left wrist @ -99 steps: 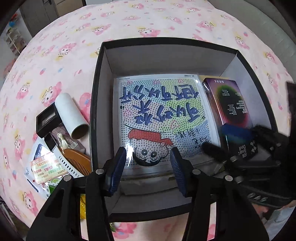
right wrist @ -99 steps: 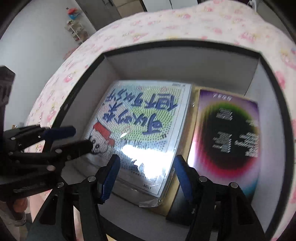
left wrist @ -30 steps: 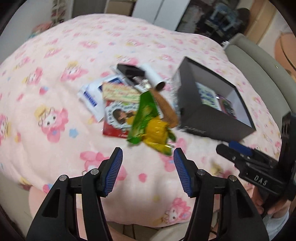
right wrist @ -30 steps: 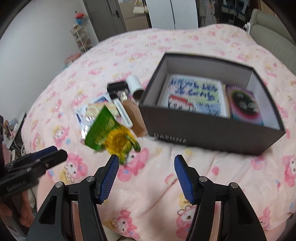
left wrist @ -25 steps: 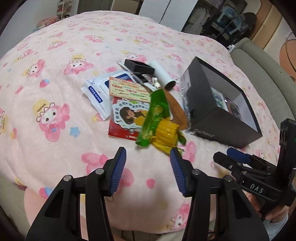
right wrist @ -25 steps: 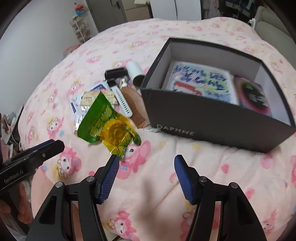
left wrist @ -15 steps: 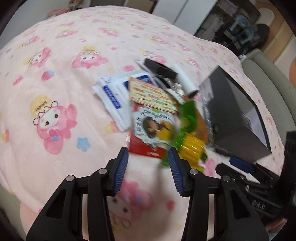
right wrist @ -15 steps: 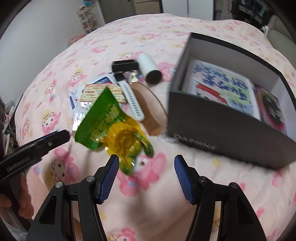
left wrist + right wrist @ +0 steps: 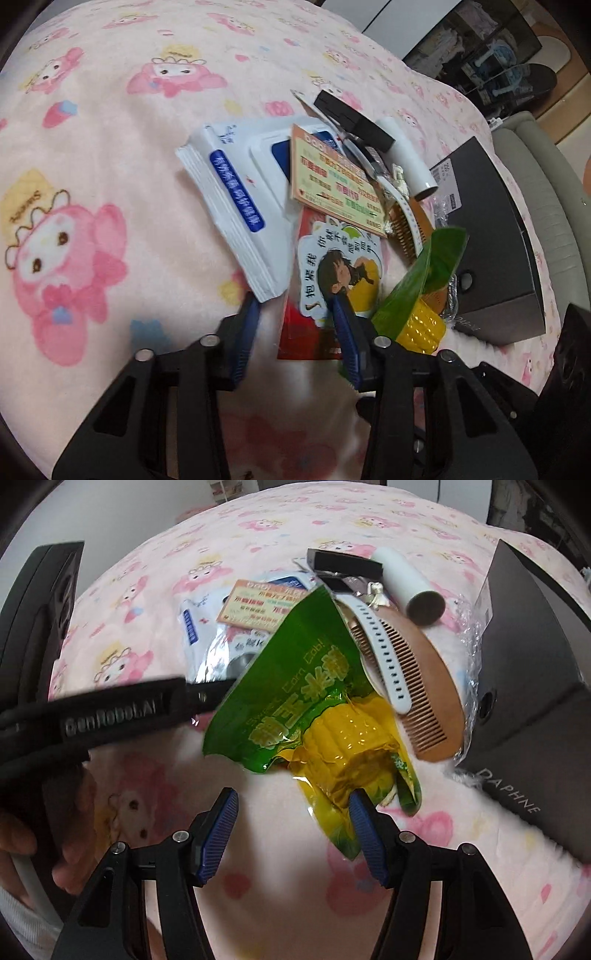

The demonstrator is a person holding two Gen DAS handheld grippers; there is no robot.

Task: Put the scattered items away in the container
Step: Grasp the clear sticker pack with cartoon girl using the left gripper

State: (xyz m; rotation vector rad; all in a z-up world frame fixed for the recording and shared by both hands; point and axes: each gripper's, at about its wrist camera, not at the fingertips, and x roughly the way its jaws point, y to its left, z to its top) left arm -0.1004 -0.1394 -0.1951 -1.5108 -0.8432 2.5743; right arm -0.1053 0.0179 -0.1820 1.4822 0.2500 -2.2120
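Both grippers hang over the pile of loose items on the pink cartoon-print blanket, w/ the black box as the container, at the pile's right edge. L gripper: jaws spread apart, nothing between them; left pad sits at the near corner of the white wipes pack, right pad over the red cartoon packet, which lies just beside the wipes pack on the box side. Contact w/ either can't be told. R gripper: jaws also wide apart, empty, low over the blanket just short of the green corn snack bag; its right pad overlaps the bag's yellow near end in the view, touching or not unclear. The corn bag lies near the box's front corner, partly over the wooden comb, which lies b/w the bag and the box. A white perforated strap runs across the comb. An orange printed card rests on top of the wipes pack and red packet. Farther from the box front: a white tube close to the box's side wall, and a black rectangular piece just beyond it. Crinkled clear plastic is bunched against the box wall. From the R wrist view the L gripper's arm crosses at left, a hand under it. Box interior not visible in either view.
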